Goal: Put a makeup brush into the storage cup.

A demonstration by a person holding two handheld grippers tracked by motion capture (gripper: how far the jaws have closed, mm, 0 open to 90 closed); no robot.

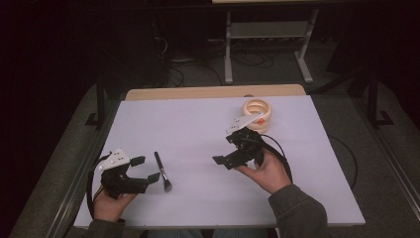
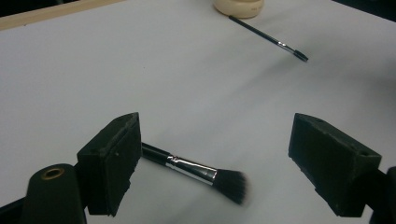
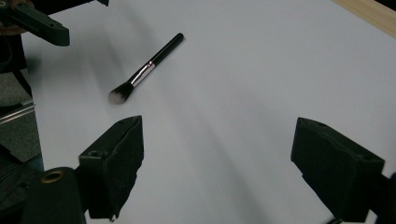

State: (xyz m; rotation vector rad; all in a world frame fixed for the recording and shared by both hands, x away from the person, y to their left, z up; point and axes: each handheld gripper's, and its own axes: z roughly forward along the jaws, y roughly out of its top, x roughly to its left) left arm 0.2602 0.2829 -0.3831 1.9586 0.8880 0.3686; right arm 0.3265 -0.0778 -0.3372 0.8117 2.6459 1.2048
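Two grippers (image 1: 148, 169) (image 1: 221, 160), fingers wide apart, empty, two brushes (image 1: 163, 171) (image 2: 269, 37), one holder (image 1: 258, 113)

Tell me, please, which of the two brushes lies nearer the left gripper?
The thick makeup brush with fluffy bristles, just beyond the open left gripper; the thin brush lies far off by the cream holder.

Cream ring-shaped holder (image 1: 257, 110) at the white table's (image 1: 198, 124) far right.

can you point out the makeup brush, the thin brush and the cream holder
makeup brush (image 2: 191, 169), left gripper view, on its silver collar
thin brush (image 2: 261, 32), left gripper view, on its black handle
cream holder (image 1: 257, 110), high view, on its ringed top
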